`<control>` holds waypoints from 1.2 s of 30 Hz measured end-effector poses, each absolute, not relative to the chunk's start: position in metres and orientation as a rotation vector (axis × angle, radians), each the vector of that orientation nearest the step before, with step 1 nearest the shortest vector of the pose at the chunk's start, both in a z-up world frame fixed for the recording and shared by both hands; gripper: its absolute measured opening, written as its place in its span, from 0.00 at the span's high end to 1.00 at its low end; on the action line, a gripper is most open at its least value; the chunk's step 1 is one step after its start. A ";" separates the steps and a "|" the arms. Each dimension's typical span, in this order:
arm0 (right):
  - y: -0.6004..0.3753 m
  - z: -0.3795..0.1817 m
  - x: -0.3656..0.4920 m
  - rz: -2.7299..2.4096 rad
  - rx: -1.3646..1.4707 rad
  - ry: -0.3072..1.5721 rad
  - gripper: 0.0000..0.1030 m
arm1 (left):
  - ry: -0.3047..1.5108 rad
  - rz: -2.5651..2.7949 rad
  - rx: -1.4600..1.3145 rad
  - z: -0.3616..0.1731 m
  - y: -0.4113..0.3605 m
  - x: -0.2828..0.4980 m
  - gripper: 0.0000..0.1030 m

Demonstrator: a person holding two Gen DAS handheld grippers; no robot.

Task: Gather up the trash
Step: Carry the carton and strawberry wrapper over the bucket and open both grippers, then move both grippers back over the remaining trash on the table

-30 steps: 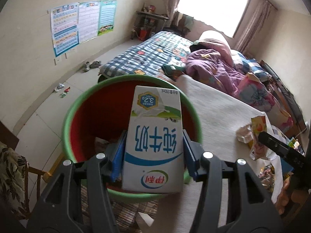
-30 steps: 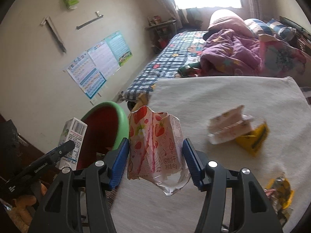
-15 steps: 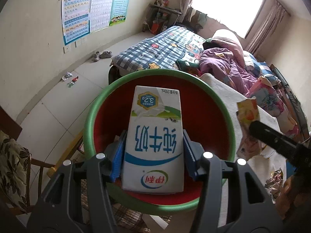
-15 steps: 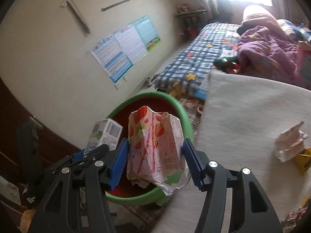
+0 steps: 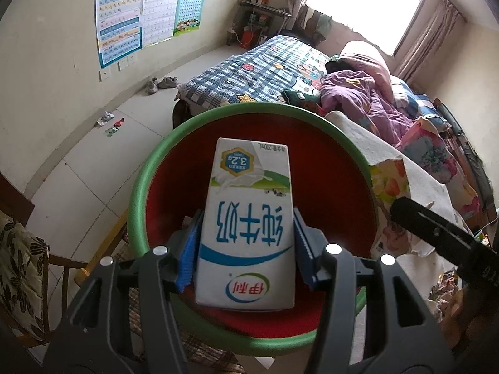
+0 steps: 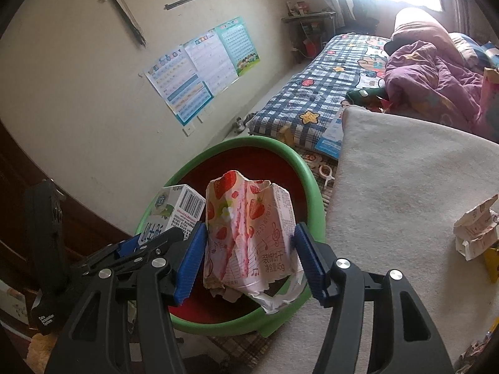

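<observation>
A white milk carton (image 5: pixel 246 227) is clamped between the blue pads of the left gripper (image 5: pixel 246 249) and is held over the red-lined, green-rimmed bin (image 5: pixel 137 193). At the right, a strawberry-printed wrapper (image 5: pixel 389 205) is seen beside the bin rim.

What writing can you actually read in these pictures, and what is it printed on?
"纯牛奶", "伊利", "3.2g", "200mL": upside down on the white and blue milk carton in the left gripper.
"装饰饼干", "净含量:45g": on the torn pink strawberry-print biscuit wrapper in the right gripper.
"Data Acquisition System": on the left gripper's black body, right wrist view.
Wall posters: too small to read.
</observation>
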State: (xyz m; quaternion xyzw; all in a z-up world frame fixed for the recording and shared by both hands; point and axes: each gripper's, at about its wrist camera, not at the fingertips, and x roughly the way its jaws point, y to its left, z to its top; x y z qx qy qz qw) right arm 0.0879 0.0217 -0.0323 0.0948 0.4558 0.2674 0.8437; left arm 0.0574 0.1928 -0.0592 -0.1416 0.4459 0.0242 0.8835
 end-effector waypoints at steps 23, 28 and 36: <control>-0.116 -0.010 0.031 0.302 0.211 0.889 0.28 | 0.837 -0.111 -0.191 -0.021 0.118 0.036 0.25; -0.177 0.002 0.007 0.214 0.191 0.863 0.28 | 0.920 -0.199 -0.159 -0.030 0.076 0.024 0.25; -0.269 0.036 -0.050 0.153 -0.097 0.907 0.22 | 0.922 -0.325 0.109 0.007 0.028 0.009 0.21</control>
